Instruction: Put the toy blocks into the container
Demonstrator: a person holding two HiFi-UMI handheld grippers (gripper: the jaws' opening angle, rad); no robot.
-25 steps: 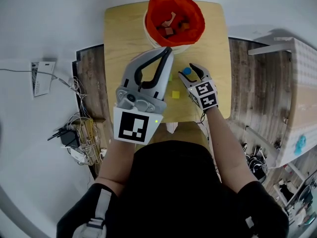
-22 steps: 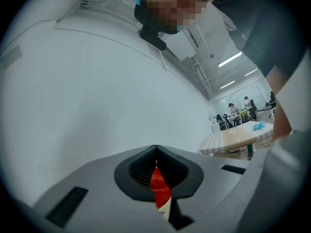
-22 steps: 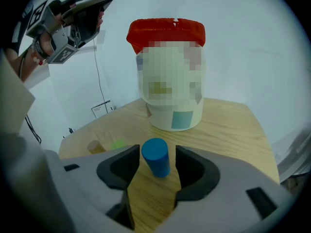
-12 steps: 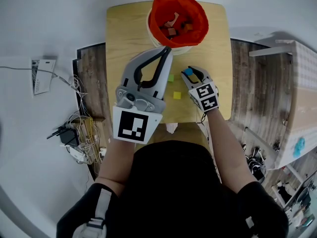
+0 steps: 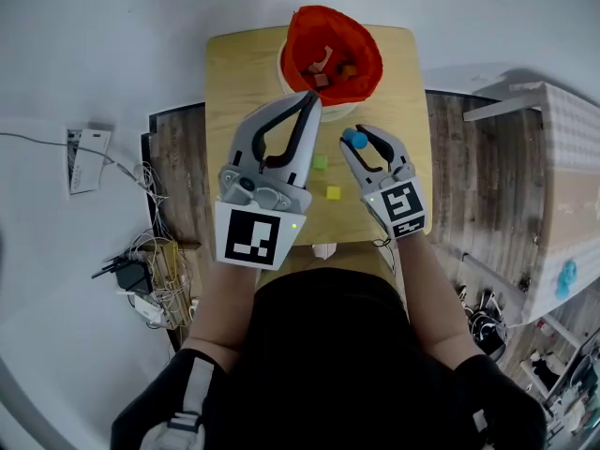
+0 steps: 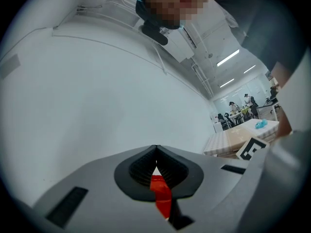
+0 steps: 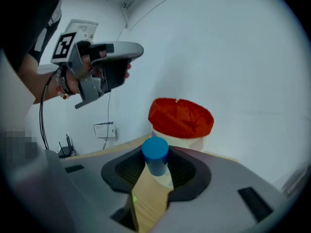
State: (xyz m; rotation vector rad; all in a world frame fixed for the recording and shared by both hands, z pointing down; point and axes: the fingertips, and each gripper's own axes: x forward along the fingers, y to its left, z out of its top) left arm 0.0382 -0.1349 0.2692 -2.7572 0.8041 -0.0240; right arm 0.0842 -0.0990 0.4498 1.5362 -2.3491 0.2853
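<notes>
The container [image 5: 328, 50] is a white bucket with a red liner, standing at the far end of the small wooden table [image 5: 242, 78]; several blocks lie inside it. My right gripper [image 5: 356, 142] is shut on a blue cylinder block [image 5: 353, 138], held upright above the table just short of the container [image 7: 181, 116]. The right gripper view shows the cylinder [image 7: 155, 152] pinched between the pads. A green block [image 5: 320, 162] and a yellow block [image 5: 333, 192] lie on the table between my grippers. My left gripper [image 5: 312, 98] hangs shut and empty near the container's rim.
Cables and a power strip [image 5: 141, 270] lie on the floor to the left, beside a white sheet [image 5: 84, 148]. A light checked table [image 5: 572, 167] stands to the right. The left gripper [image 7: 104, 64] shows raised in the right gripper view.
My right gripper, open around the blue cylinder on the table a second ago, has closed on it and lifted it. The left gripper has stayed put.
</notes>
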